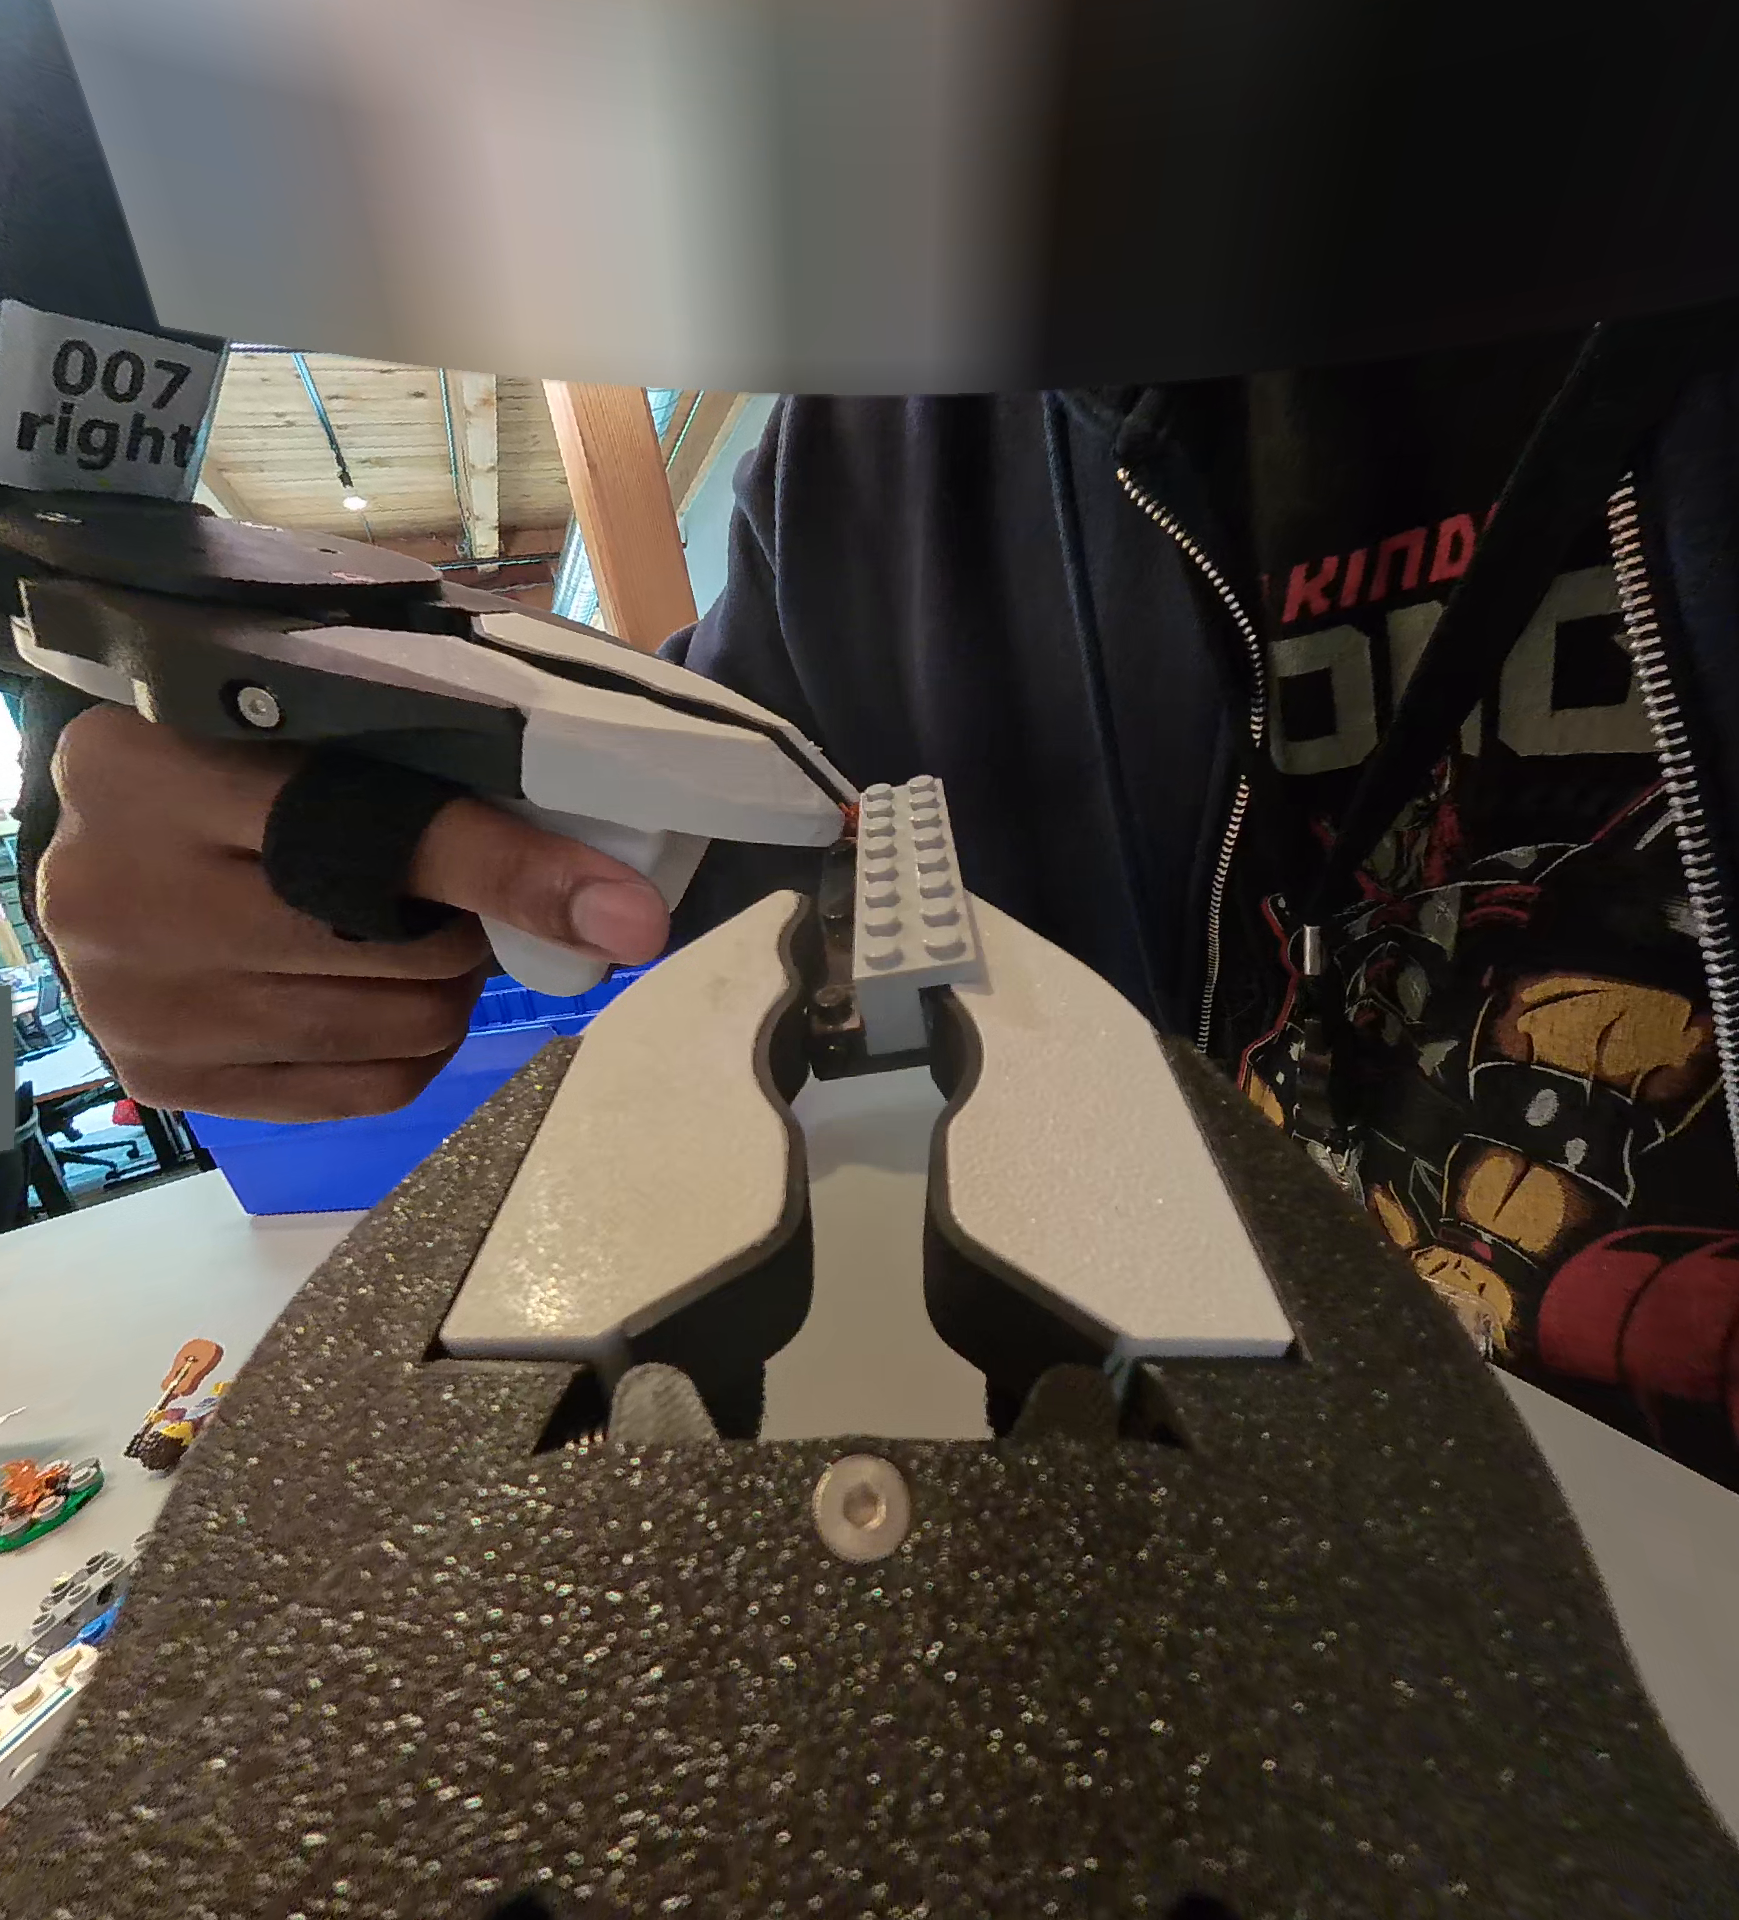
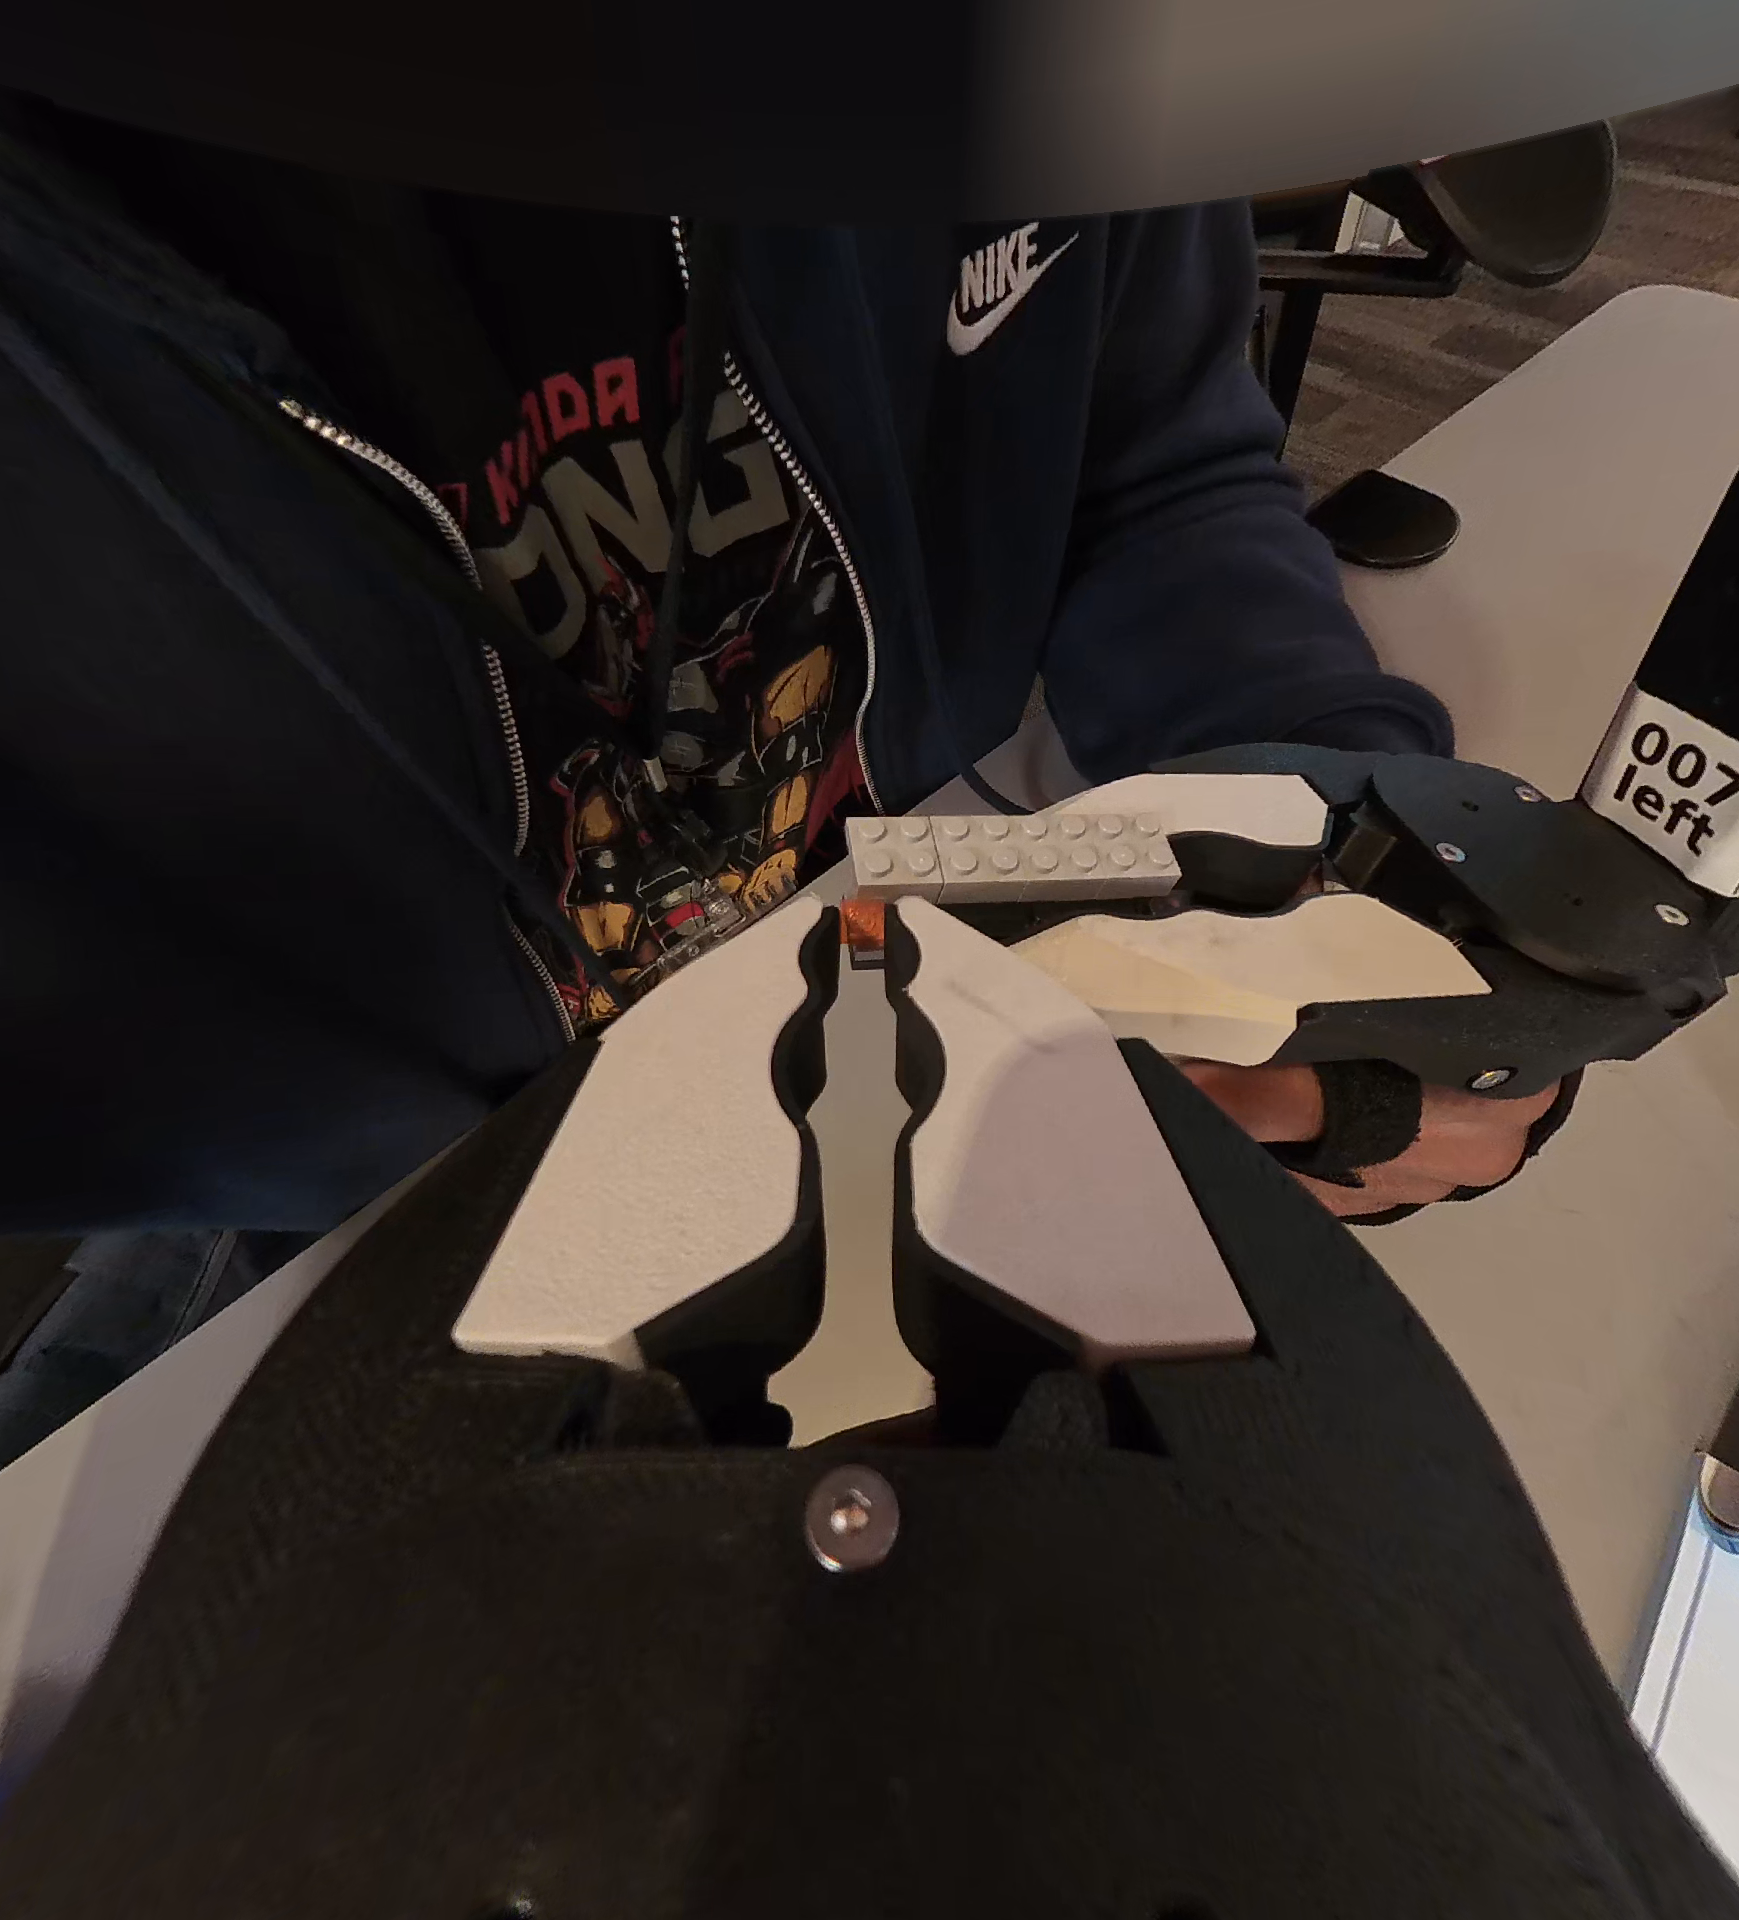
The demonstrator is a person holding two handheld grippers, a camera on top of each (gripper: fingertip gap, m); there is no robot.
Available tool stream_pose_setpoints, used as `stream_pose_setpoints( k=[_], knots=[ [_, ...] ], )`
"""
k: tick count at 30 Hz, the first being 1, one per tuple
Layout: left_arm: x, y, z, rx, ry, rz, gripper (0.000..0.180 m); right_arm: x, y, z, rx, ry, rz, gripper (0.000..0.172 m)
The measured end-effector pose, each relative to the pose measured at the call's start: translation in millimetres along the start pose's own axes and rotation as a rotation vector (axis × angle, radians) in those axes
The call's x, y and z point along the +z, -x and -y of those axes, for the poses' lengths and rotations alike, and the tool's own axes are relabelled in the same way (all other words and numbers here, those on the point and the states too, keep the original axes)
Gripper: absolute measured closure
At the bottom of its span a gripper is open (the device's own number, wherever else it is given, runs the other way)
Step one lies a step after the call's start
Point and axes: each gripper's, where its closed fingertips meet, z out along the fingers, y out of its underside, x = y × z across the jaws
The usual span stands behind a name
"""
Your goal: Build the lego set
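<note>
My left gripper (image 1: 880,997) is shut on a brick assembly: a long grey studded plate (image 1: 912,883) on top of black parts (image 1: 834,1023), held up in the air in front of a person's chest. The same assembly shows in the right wrist view (image 2: 1010,857), sticking out of the left gripper (image 2: 1249,894). My right gripper (image 2: 862,920) is shut on a small orange piece (image 2: 863,927), with its tips right under the assembly's free end. In the left wrist view the right gripper (image 1: 834,821) comes in from the left and touches the plate's far end.
A person in a dark zip hoodie (image 1: 1052,623) sits close behind both grippers. A blue bin (image 1: 377,1122) stands on the white table (image 1: 117,1330). Small brick models (image 1: 39,1486) and a white and grey build (image 1: 3,1683) lie at the left. A black round object (image 2: 1384,520) lies farther off. Both grippers' tips are close together, under 4 cm apart. From either gripper's tips it is about 40 cm to the black round object (image 2: 1384,520).
</note>
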Motion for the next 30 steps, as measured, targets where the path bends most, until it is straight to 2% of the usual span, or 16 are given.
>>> stream_pose_setpoints(
  k=[16,19,23,25,27,30],
  knots=[
    [-2.2,1.1,-2.0,-0.002,0.022,0.009,0.161,-1.2,-6.6,-0.6,0.01,0.011,-0.043,0.161],
    [-15.4,14.5,-1.3,0.017,0.051,0.094,0.161,-13.7,-22.8,-5.7,0.079,-0.032,-0.218,0.16],
    [-41.3,45.9,4.1,0.055,0.056,0.296,0.161,-48.3,-47.4,-23.7,0.245,-0.173,-0.658,0.155],
    [-49.2,55.1,8.3,0.067,0.038,0.361,0.161,-57.4,-41.5,-41.1,0.319,-0.221,-0.831,0.155],
    [-51.9,58.8,5.3,0.075,0.062,0.385,0.161,-47.4,-23.3,-61.2,0.389,-0.237,-0.924,0.155],
    [-48.0,59.6,-5.4,0.061,0.11,0.377,0.161,-5.8,8.6,-103.7,0.553,-0.171,-0.961,0.155]
  ],
)
